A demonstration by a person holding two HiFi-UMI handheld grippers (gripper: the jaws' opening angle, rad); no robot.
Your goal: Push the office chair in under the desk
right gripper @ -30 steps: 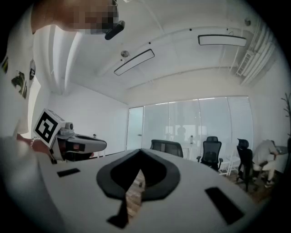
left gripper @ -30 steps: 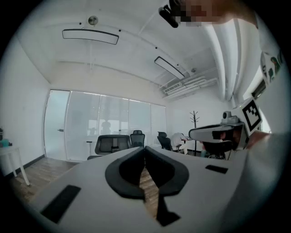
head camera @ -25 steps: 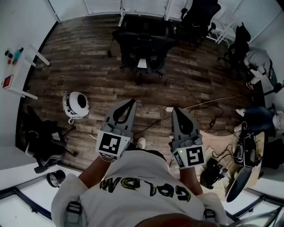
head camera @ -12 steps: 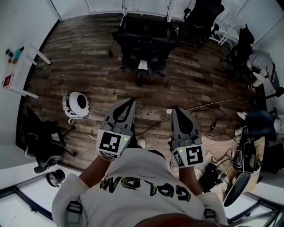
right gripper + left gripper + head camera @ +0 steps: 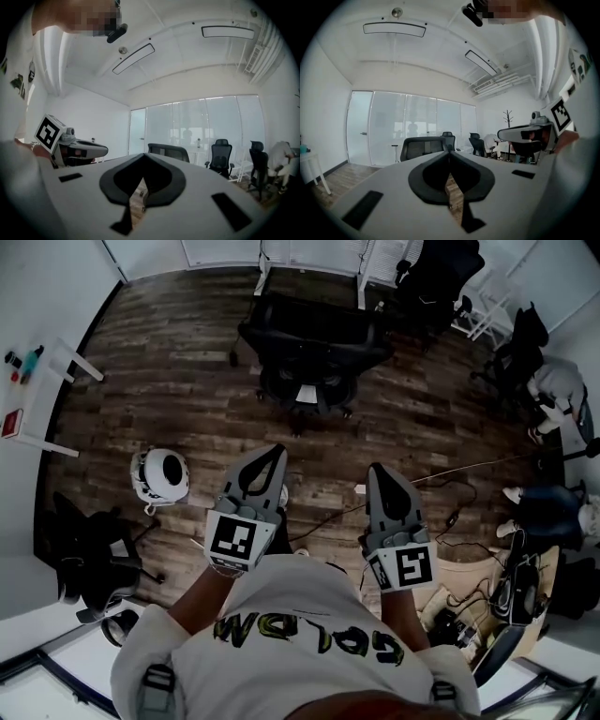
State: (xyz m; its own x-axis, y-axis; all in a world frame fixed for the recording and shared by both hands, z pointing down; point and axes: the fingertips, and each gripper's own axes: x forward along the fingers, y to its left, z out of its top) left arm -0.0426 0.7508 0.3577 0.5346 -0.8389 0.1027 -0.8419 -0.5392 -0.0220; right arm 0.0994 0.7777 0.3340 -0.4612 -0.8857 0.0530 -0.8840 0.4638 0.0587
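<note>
With both the left tongs and right tongs pressed together and empty, the operator has advanced toward the office chair at 12 o'clock (not yet contacted), which stands before the tabletop.

Open floor before office chair, white round object left

Bright, even daylight; fisheye-warped edges

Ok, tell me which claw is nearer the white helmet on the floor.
Left. In the head view the left claw hangs just to the right of the white helmet. The right claw is farther right, beyond the left one.
</note>
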